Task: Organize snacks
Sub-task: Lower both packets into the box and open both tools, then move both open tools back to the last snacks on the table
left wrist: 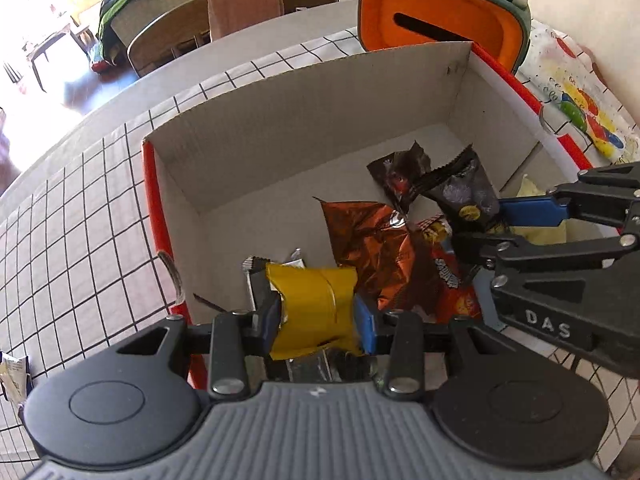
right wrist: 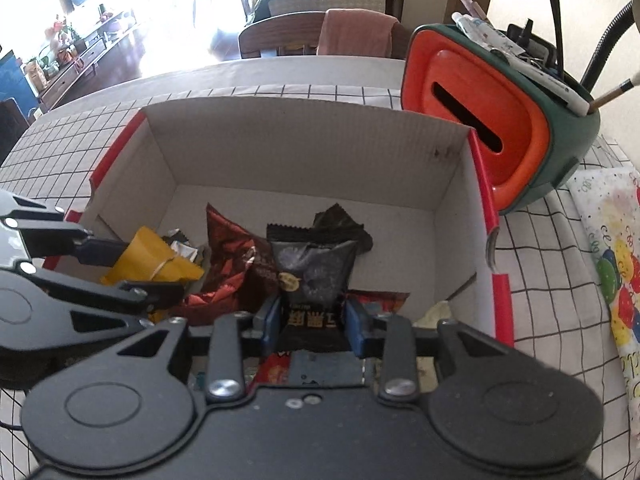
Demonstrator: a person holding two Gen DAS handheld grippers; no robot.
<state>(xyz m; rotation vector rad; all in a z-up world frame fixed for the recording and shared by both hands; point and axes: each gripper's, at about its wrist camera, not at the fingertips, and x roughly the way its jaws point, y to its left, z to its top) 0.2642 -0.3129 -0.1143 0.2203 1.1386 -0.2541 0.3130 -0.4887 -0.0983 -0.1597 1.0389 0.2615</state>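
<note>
My left gripper (left wrist: 316, 320) is shut on a yellow snack packet (left wrist: 314, 306) and holds it over the near edge of an open cardboard box (left wrist: 280, 120). My right gripper (right wrist: 312, 322) is shut on a black snack packet (right wrist: 310, 272) over the same box (right wrist: 320, 148). Each gripper shows in the other's view: the right one (left wrist: 486, 226) with its black packet (left wrist: 466, 194), the left one (right wrist: 132, 270) with its yellow packet (right wrist: 154, 258). A brown-orange foil packet (left wrist: 370, 240), a dark packet (left wrist: 396, 178) and a red packet (left wrist: 456, 280) lie in the box.
An orange and green holder (right wrist: 492, 132) with brushes and pens stands behind the box's right corner. A balloon-print sheet (right wrist: 612, 264) lies on the checked tablecloth (left wrist: 80, 208) to the right. Chairs (left wrist: 172, 36) stand beyond the far table edge.
</note>
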